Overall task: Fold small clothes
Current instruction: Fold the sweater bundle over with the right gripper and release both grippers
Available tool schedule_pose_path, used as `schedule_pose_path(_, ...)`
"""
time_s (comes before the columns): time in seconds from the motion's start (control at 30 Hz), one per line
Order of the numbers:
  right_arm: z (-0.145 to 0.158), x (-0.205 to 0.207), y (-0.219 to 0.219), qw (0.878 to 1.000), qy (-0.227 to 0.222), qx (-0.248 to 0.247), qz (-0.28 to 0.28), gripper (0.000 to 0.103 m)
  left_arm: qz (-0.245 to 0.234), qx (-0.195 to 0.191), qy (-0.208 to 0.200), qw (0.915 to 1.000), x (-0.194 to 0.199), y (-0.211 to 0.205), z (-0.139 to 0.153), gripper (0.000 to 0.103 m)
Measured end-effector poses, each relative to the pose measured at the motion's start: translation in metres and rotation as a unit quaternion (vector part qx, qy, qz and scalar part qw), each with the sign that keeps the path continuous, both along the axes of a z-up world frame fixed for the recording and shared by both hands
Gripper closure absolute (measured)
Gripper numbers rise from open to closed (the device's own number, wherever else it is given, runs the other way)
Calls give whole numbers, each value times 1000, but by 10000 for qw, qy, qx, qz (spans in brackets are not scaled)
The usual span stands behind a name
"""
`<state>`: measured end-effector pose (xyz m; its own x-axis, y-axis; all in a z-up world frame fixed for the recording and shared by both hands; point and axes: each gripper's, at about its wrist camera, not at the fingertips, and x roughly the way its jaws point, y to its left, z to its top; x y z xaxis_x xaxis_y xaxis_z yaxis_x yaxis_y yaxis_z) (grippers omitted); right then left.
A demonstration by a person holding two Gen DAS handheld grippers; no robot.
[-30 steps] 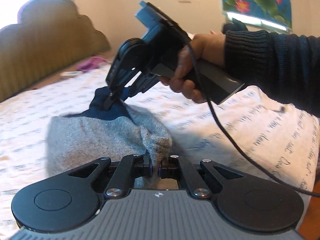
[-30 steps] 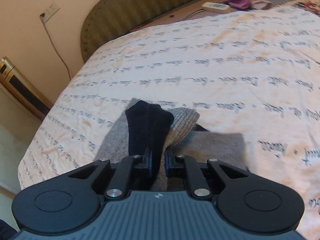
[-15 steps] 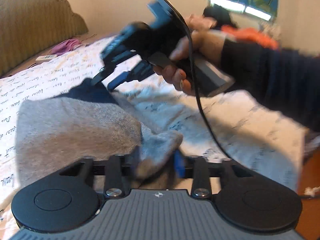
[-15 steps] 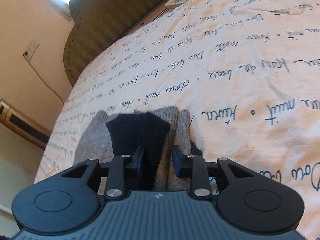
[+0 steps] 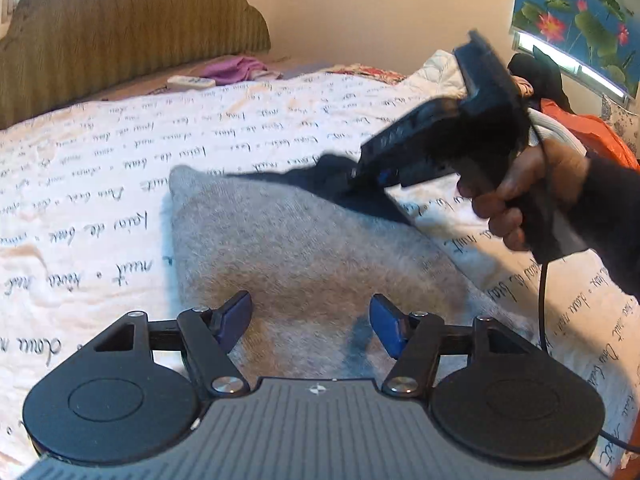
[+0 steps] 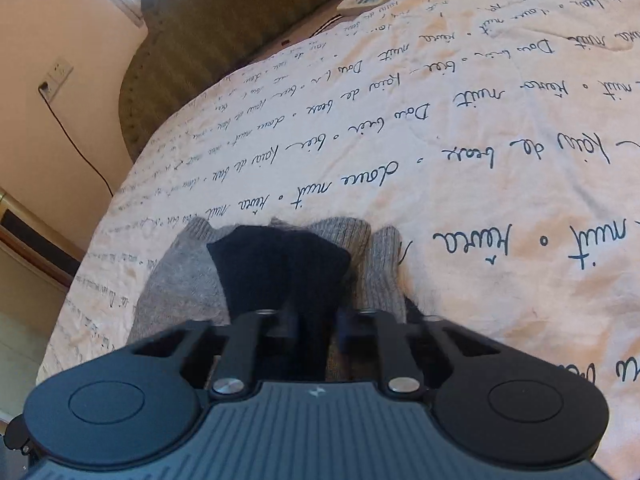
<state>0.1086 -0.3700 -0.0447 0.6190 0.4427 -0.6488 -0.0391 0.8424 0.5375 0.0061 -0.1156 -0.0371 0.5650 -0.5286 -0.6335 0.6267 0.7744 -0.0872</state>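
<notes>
A pair of grey socks (image 5: 304, 240) with dark navy toes (image 6: 280, 264) lies folded on the bedspread with printed script (image 5: 100, 168). My left gripper (image 5: 310, 314) hovers over the near end of the socks. Its jaws are opening, and the blue pads (image 5: 236, 316) stand wide apart and clear of the fabric. My right gripper (image 6: 316, 322) comes down on the far end, its jaws closing on the navy toes. In the left wrist view the right gripper (image 5: 356, 184) pinches that dark fabric, held by a person's hand (image 5: 520, 200).
A padded olive headboard (image 5: 120, 20) runs along the back. A purple cloth (image 5: 236, 68) and a white remote (image 5: 190, 82) lie by it. Orange fabric (image 5: 592, 136) sits at the far right. The bed's edge (image 6: 80, 272) drops off by a wall socket with a cable (image 6: 56, 80).
The left gripper let go of the grey sock end and opened wide, sliding sideways. The right gripper opened briefly, sank lower and closed again on the navy toes.
</notes>
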Motion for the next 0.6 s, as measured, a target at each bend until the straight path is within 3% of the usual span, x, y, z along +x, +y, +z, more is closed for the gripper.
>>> schedule_pose_path(0.07,6,-8,-7,9999,-126,-65,-83,92,-162,-42,34,9999,-2,4,-2,33)
schedule_pose_path(0.2,-17,-15,-23,9992,110,258,-298,91,-146,104,94,9998,1,5,-12,34)
schedule_pose_path(0.3,-9,-31,-24,9970,30,573,-523,80,-178,-21,-9,9998,-2,16,-3,34)
schedule_pose_path(0.37,1,-53,-27,9951,-93,754,-627,54,-351,130,-347,9987,-17,25,4,33)
schedule_pose_path(0.4,7,-69,-28,9942,-249,832,-628,49,-458,223,-560,9971,-26,32,7,33)
schedule_pose_path(0.5,17,-116,-30,9908,-457,1195,-442,46,-719,518,-1030,9907,-57,51,4,25)
schedule_pose_path(0.6,15,-150,-23,9901,-319,1338,-271,46,-766,877,-972,9884,-69,53,-15,26)
